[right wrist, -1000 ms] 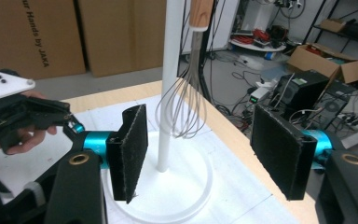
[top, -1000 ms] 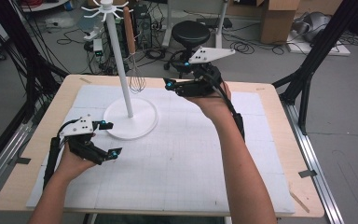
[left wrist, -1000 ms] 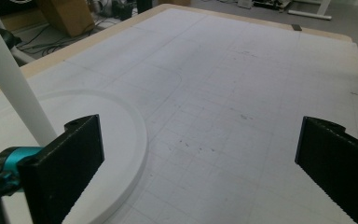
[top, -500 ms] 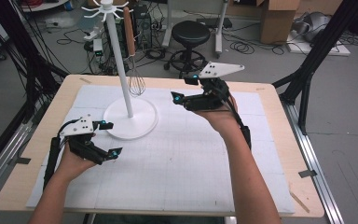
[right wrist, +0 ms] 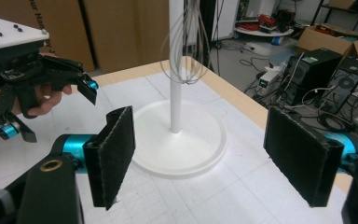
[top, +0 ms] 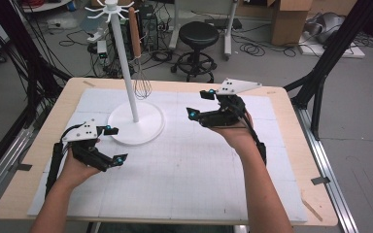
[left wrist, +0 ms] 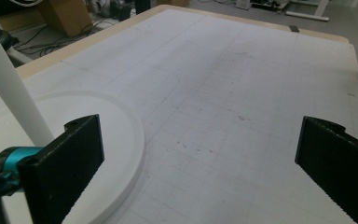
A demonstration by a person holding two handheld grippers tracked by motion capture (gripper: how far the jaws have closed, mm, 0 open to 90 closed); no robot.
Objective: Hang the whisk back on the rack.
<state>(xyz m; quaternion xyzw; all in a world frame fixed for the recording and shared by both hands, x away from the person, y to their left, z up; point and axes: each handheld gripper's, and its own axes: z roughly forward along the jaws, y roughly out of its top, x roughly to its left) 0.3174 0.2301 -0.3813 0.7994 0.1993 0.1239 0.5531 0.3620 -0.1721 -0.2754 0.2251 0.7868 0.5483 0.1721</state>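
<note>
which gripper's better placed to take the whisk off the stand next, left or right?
Right, probably. The right gripper is raised, open and empty, and its own view looks straight at the whisk hanging from the stand. The left gripper sits low by the stand's base, aimed across the mat.

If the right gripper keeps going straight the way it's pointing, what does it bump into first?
Probably the white stand's pole: the right gripper, jaws open and empty, points at it, with the whisk hanging beside it. Depth is uncertain.
</note>
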